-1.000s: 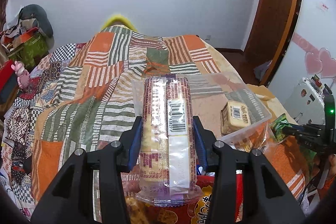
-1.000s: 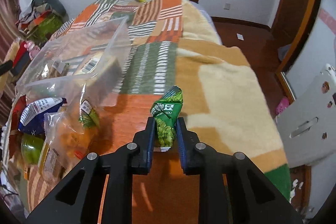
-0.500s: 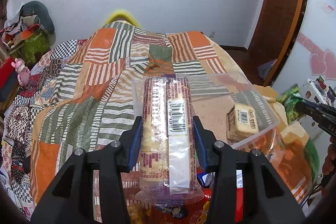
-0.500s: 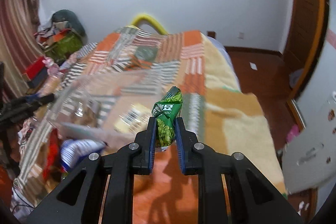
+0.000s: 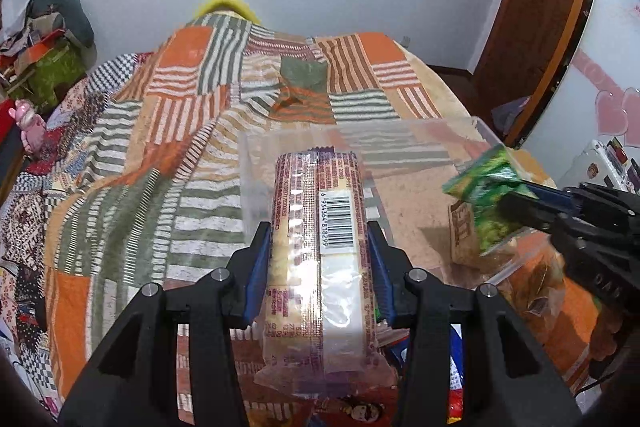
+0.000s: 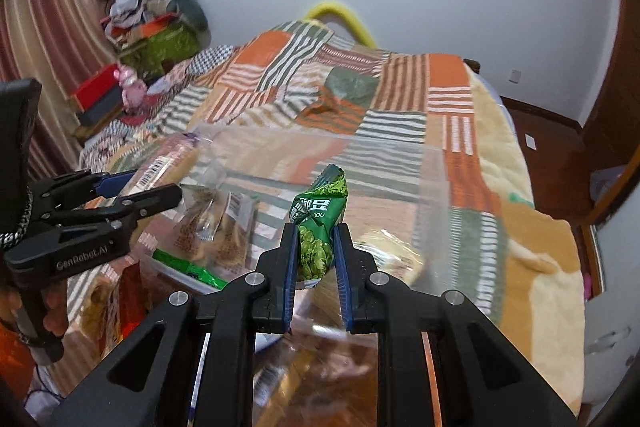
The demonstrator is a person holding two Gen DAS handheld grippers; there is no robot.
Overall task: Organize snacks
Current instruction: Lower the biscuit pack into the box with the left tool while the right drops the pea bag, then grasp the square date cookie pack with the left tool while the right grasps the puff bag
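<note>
My left gripper is shut on a long clear pack of biscuits with a barcode, held over the near edge of a clear plastic box on the bed. My right gripper is shut on a small green pea snack packet, held above the same box. The green packet and right gripper show at the right of the left wrist view. The left gripper and its biscuit pack show at the left of the right wrist view. A small biscuit pack lies in the box.
A patchwork blanket covers the bed. Several loose snack bags lie in front of the box. Clutter and a pink toy sit at the left of the bed. A wooden door and bare floor are at the right.
My right gripper has swung left with the green packet, from over the blanket to above the clear box. My left gripper has stayed shut on the biscuit pack with little movement.
</note>
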